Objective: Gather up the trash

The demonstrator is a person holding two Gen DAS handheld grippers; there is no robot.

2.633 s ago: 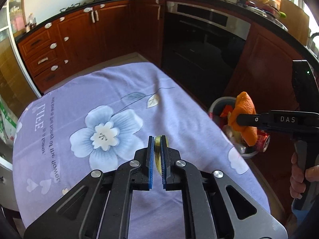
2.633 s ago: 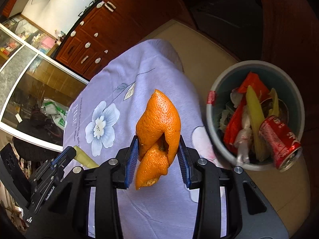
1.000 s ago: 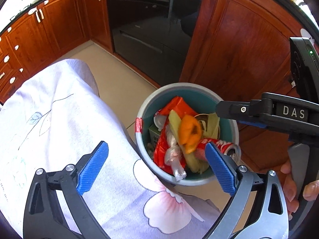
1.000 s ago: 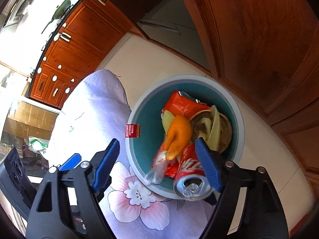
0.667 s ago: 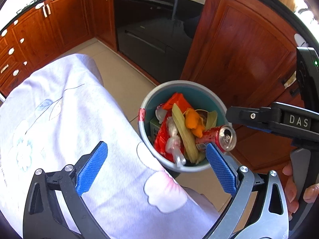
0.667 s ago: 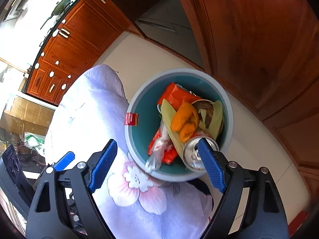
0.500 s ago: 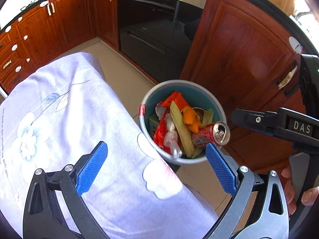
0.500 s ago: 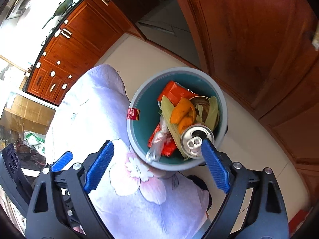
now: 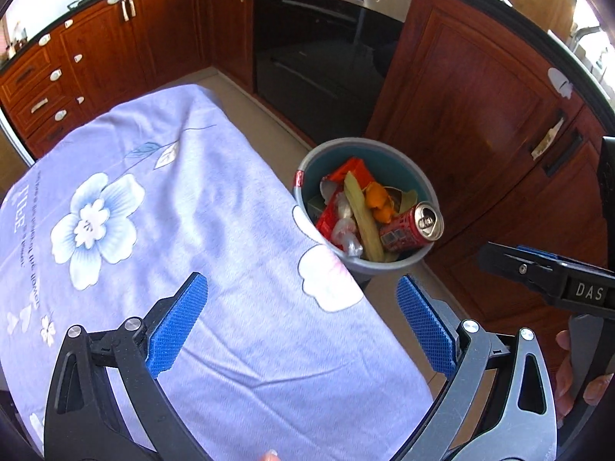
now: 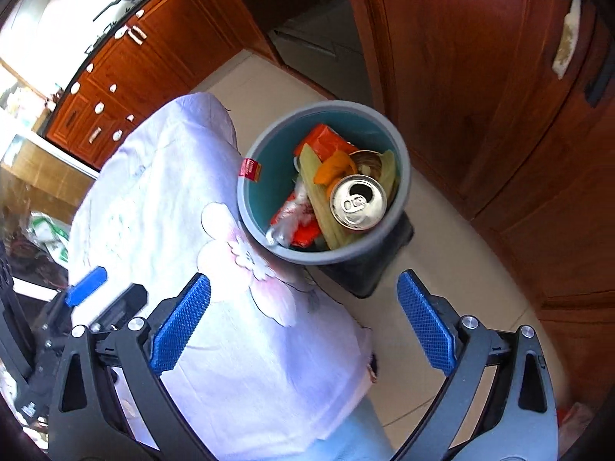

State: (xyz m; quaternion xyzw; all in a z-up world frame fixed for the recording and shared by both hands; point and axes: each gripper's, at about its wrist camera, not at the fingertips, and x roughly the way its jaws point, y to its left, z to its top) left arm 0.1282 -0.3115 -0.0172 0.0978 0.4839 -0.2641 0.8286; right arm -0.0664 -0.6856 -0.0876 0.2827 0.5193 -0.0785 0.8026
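Observation:
A grey bin with a teal inside (image 9: 407, 153) (image 10: 265, 146) stands on the floor at the table's right edge. It holds orange peel (image 9: 376, 201) (image 10: 333, 167), a yellow-green peel (image 9: 361, 219), a red soda can (image 9: 409, 226) (image 10: 357, 201) and red wrappers (image 9: 348, 171). My left gripper (image 9: 303, 330) is open and empty above the table's near right corner. My right gripper (image 10: 303, 320) is open and empty, above the table edge and short of the bin; it also shows in the left wrist view (image 9: 546, 272).
The table wears a lilac flowered cloth (image 9: 173, 199) (image 10: 161, 199). Dark wood cabinets (image 9: 472, 115) and a black oven (image 9: 326, 50) stand behind the bin. Beige floor (image 10: 442, 253) lies around it.
Both grippers let go of their peels into the bin, opened wide and have pulled back and up from it, so the bin looks smaller and more of the table shows.

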